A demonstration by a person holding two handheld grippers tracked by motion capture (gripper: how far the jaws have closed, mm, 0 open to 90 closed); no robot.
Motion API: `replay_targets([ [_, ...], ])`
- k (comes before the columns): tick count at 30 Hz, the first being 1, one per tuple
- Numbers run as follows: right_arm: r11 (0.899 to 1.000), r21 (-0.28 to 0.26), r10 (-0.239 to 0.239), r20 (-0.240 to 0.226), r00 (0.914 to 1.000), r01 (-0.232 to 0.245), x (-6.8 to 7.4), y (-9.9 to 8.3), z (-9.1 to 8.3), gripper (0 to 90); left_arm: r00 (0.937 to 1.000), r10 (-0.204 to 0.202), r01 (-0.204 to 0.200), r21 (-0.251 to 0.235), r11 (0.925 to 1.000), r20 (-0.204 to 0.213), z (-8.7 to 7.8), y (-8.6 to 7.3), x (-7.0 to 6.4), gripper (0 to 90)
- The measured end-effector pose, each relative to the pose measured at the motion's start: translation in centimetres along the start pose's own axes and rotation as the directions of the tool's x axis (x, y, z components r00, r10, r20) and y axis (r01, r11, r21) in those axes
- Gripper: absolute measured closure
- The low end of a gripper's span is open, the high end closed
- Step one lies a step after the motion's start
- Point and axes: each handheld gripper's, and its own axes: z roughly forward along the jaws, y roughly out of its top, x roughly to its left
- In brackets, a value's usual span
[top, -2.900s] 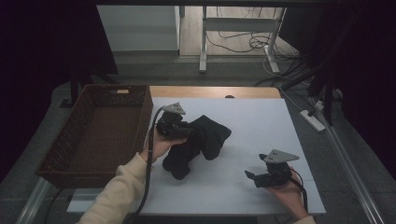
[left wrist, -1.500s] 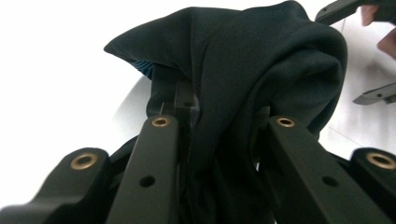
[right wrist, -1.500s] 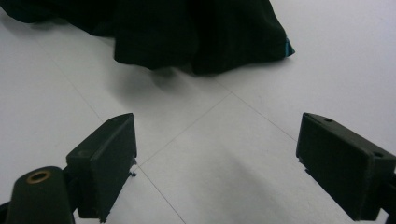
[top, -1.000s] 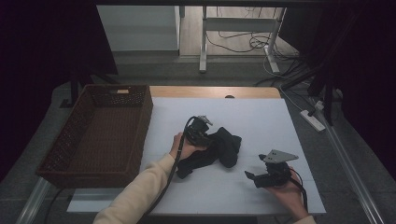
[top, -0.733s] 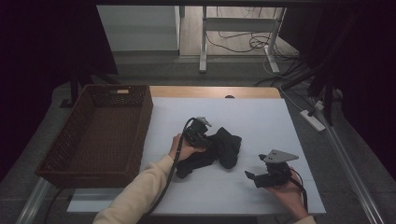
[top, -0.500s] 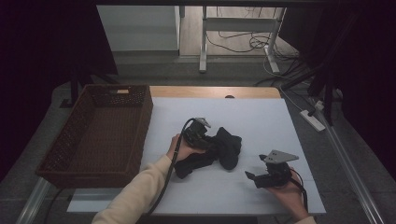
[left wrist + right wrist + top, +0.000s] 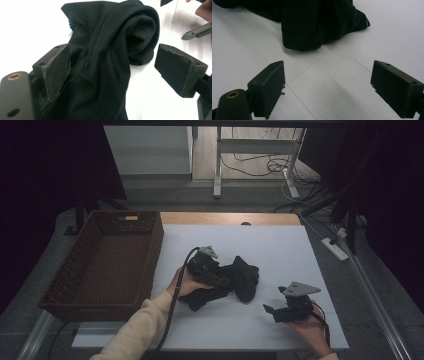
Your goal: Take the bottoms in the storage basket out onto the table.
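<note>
- While its jaws gape around soft folds, the left gripper [image 7: 112, 72] sits on the crumpled black cloth garment [image 7: 235, 280], mid-table on the smooth white tabletop [image 7: 280, 245].
- Right gripper [image 7: 329, 87] hovers released, near the cloth.
- Brown woven wicker basket [image 7: 107, 265] stands left.

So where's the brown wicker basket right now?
In the high view, the brown woven wicker basket sits at the table's left edge, beside the white tabletop, left of the crumpled black cloth and the left hand-held gripper.
</note>
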Motion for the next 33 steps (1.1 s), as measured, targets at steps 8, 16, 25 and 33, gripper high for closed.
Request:
replay_targets([
  [8,1.000,-0.009,-0.003,-0.004,1.0000,0.003,0.1,0.1,-0.1,12.4,0.9992,-0.009,0.007,-0.044,0.9990,-0.039,-2.9,-0.6,-1.3,14.9],
  [16,1.000,-0.016,-0.007,-0.007,1.0000,0.007,0.1,0.1,-0.1,12.4,0.9984,-0.027,0.022,-0.096,0.9951,-0.049,-6.5,-1.4,-2.9,15.6],
  [25,1.000,-0.025,-0.009,-0.012,0.9999,0.009,0.1,0.1,-0.2,12.4,0.9914,-0.057,0.038,-0.160,0.9864,-0.118,-9.9,-3.0,-3.6,16.1],
  [33,1.000,-0.031,-0.004,-0.011,0.9999,0.004,0.2,0.2,-0.3,12.4,0.9807,-0.058,0.024,-0.183,0.9829,-0.187,-12.5,-5.0,-4.5,16.6],
])
